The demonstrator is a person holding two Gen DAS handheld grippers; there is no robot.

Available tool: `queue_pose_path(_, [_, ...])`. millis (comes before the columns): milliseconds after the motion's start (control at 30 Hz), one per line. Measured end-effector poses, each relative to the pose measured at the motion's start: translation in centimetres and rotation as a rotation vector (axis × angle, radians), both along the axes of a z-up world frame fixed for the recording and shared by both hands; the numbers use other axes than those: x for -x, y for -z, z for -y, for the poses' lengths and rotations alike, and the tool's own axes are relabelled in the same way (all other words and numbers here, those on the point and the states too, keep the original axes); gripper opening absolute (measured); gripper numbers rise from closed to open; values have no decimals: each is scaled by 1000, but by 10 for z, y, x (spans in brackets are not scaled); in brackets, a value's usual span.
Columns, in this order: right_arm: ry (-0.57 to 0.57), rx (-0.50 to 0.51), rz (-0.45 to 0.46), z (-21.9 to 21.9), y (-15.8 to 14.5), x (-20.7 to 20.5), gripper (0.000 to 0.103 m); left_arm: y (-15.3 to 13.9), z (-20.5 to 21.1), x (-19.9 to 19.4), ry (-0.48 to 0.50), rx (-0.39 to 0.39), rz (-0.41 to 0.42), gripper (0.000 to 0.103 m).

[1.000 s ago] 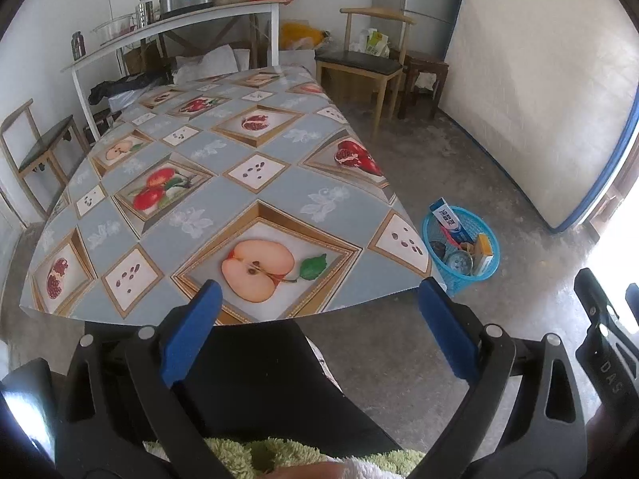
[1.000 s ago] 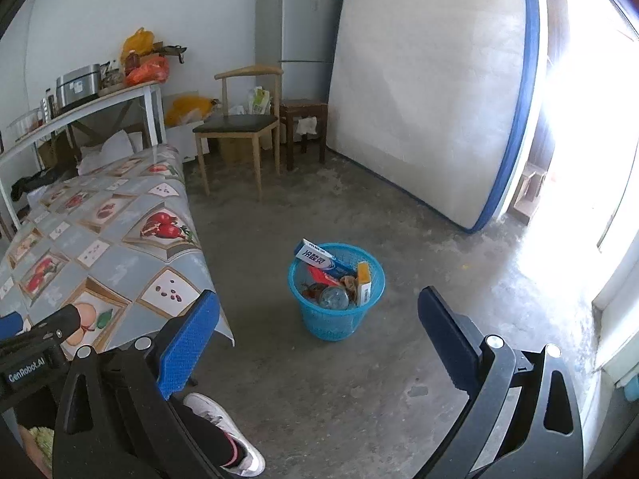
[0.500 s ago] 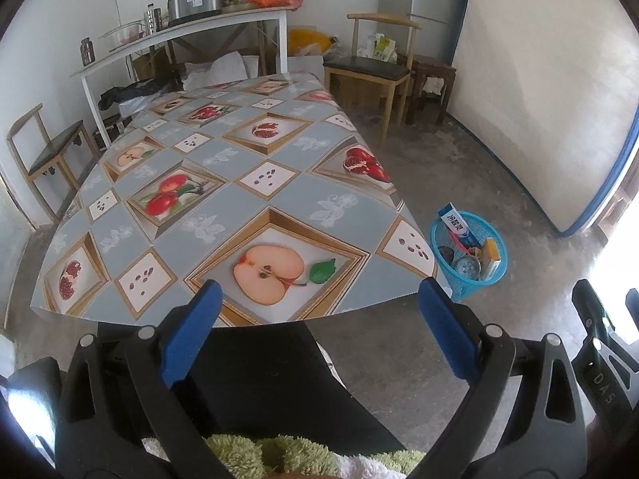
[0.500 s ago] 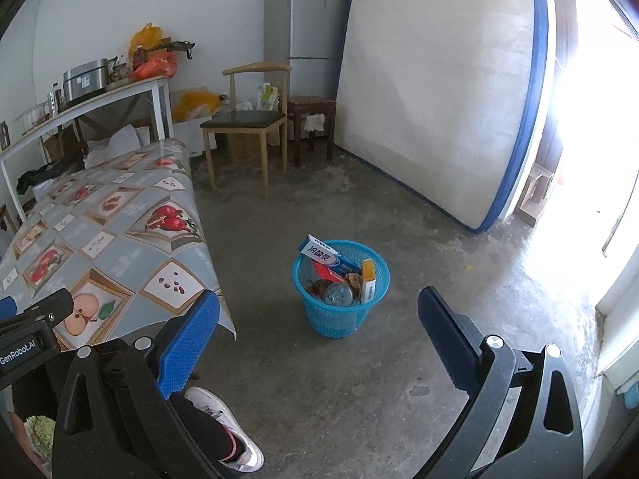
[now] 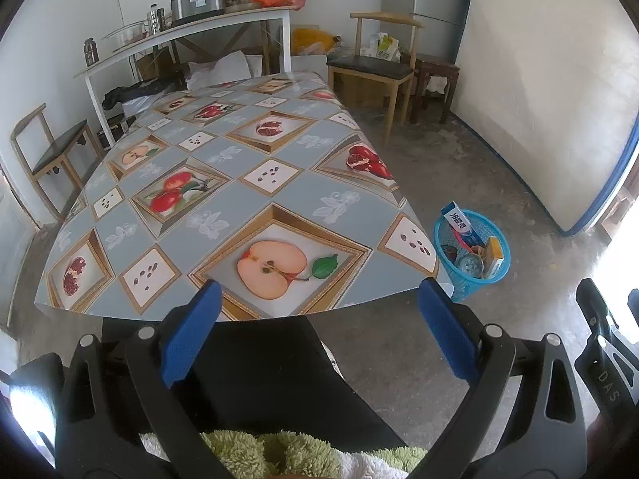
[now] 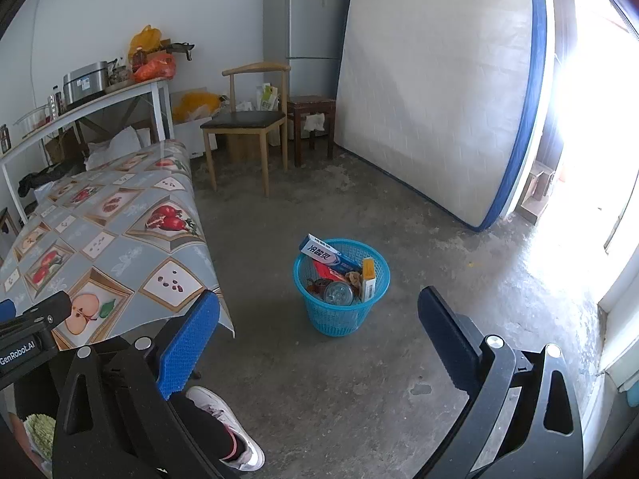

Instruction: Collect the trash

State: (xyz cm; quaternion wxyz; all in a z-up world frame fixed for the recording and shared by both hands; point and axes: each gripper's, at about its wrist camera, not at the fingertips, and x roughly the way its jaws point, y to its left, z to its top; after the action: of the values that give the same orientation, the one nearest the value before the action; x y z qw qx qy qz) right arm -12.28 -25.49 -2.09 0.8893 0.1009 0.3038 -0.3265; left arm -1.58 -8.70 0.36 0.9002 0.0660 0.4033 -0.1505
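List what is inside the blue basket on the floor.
In the blue basket: a toothpaste box sticking over the rim, a yellow carton, a clear round lid, red and brown scraps. Anything beneath them is hidden.

Grey-blue tablecloth (image 5: 223,183) with gold-framed fruit squares: red pomegranates, apples. Beside it, bright blue mesh plastic basket (image 6: 343,315); inside, blue-white toothpaste box (image 6: 325,254), yellow-white carton (image 6: 368,279). Floor grey concrete (image 6: 399,359).

Left gripper (image 5: 319,331) gapes empty over table (image 5: 247,183); blue basket (image 5: 471,255) seemingly full beside it.
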Motion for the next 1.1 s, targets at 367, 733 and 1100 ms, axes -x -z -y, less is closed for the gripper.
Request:
queue_pose_path(367, [-2, -1, -1, 0, 0, 0, 97, 1, 1, 1, 0, -4, -2, 95])
queue_pose_path(733, [-3, 0, -3, -1, 0, 0, 97, 1, 1, 2, 1, -4, -6, 95])
queue_pose_path(1100, [-6, 2, -5, 0, -1, -1, 97, 4, -1, 2, 5, -5, -15, 95])
